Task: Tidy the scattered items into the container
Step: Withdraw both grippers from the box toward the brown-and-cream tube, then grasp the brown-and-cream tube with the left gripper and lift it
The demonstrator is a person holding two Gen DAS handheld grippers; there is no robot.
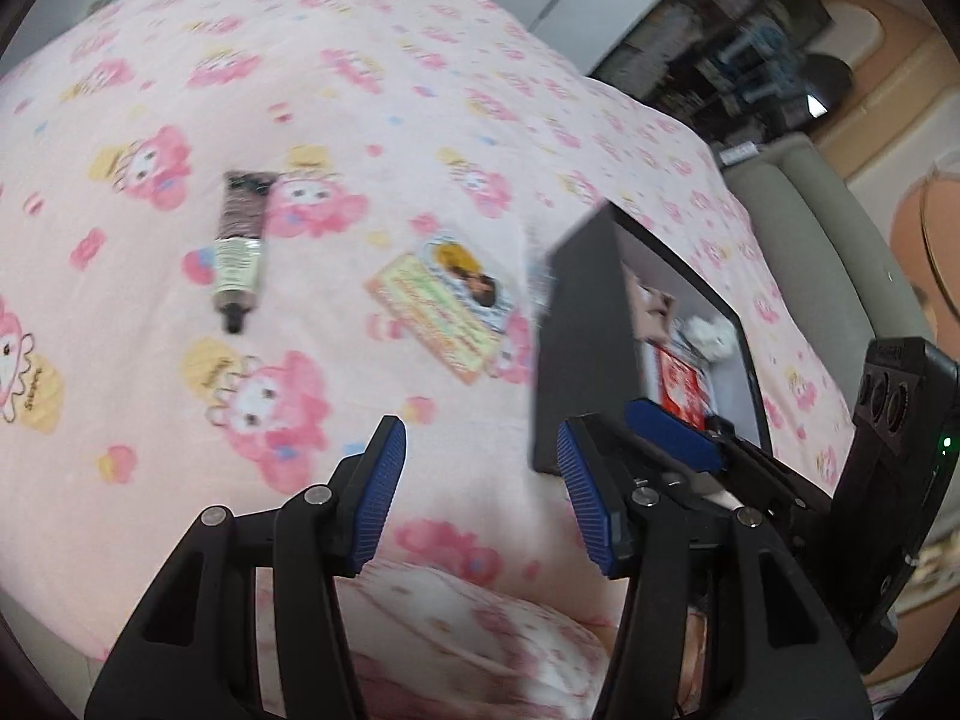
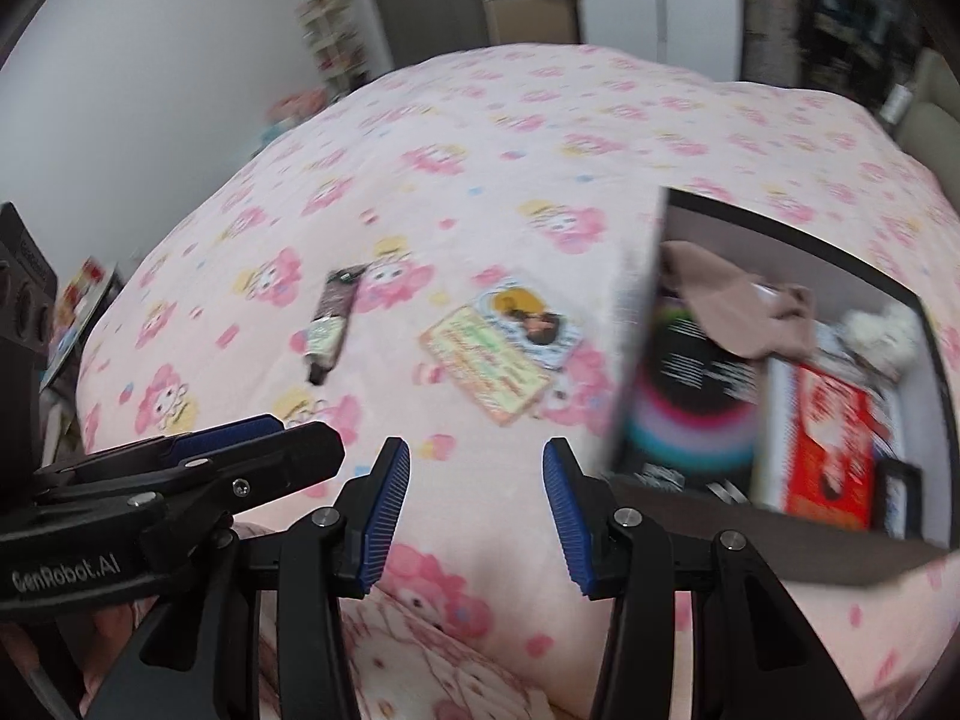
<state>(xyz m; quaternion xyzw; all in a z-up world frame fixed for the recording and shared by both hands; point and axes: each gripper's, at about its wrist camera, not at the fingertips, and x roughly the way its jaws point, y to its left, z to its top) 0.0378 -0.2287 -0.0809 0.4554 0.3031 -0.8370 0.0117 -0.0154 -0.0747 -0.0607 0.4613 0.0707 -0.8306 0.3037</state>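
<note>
Bedding [image 1: 372,90] in pink cartoon print fills both views. Toward the right on it sits a dark open container [image 2: 798,243] already holding a tan cloth [image 2: 738,306], a red packet [image 2: 831,444], a black box with a pink ring [image 2: 690,408] and something white and fluffy [image 2: 876,327]. Left of the container, apart from it, lies a flat printed card [image 1: 447,309] – and farther left a small tube [image 1: 240,246], cap toward the near side. Left gripper [image 1: 480,495] and right gripper [image 2: 477,513] hover over the near bedding, jaws spread and empty.
</note>
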